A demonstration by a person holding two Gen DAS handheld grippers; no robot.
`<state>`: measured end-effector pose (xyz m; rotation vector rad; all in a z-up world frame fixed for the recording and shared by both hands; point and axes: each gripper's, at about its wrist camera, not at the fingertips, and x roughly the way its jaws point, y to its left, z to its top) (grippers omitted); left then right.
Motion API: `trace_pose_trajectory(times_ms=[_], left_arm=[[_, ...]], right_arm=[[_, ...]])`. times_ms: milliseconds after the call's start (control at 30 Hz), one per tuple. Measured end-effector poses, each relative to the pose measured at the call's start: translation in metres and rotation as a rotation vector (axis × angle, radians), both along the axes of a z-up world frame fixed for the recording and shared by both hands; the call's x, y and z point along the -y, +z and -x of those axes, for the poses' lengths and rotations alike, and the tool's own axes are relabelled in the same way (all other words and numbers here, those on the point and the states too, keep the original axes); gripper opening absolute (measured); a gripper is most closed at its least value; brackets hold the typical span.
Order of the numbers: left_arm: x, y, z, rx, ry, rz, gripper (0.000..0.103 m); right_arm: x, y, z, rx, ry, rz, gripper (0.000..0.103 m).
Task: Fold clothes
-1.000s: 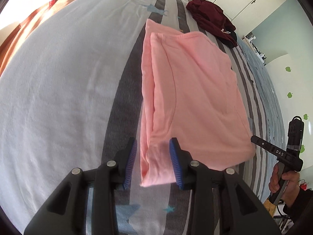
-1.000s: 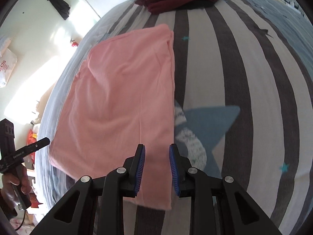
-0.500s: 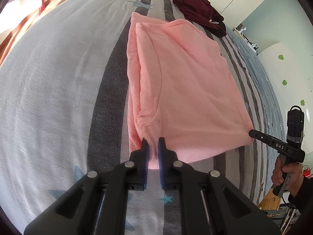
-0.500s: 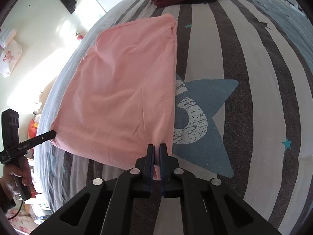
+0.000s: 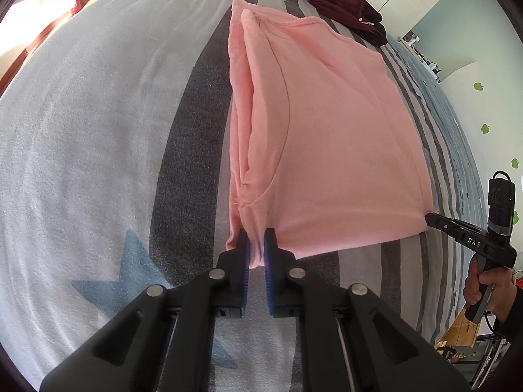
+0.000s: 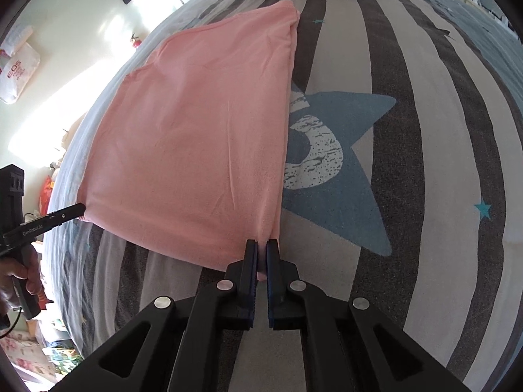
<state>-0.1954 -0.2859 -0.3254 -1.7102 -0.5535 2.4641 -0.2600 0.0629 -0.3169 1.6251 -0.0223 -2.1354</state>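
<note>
Now the flat pink cotton shirt (image 5: pixel 330 137), spread mid-bed on the striped star-print bedspread (image 5: pixel 98 130), is pinched at both near corners: left gripper (image 5: pixel 256 245) and right gripper (image 6: pixel 261 251) clamped on cloth. A corner could be lost if pulled unevenly. A maroon clothing heap (image 5: pixel 343 3) is seen at one o'clock, possibly obstructing the fold
</note>
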Motion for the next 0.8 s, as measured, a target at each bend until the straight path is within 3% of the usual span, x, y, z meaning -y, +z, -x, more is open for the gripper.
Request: trace_pose_trajectory(times_ms=[67, 133, 300, 500, 800], left_arm=[[0.003, 0.004, -0.002, 0.008, 0.015, 0.014, 0.014], [0.007, 0.010, -0.004, 0.019, 0.032, 0.043, 0.027], [0.015, 0.034, -0.004, -0.008, 0.080, 0.195, 0.028], [0.005, 0.053, 0.060, -0.152, 0.061, 0.174, 0.028], [-0.019, 0.039, 0.178, -0.269, 0.035, 0.169, 0.028]], right_arm=[[-0.001, 0.003, 0.002, -0.002, -0.003, -0.004, 0.010], [-0.008, 0.009, 0.003, 0.002, -0.024, -0.006, 0.015], [-0.019, 0.035, 0.012, -0.052, -0.063, -0.093, 0.016], [0.015, 0.061, 0.057, -0.170, -0.089, -0.043, 0.016], [0.095, 0.044, 0.137, -0.304, -0.080, 0.039, 0.016]])
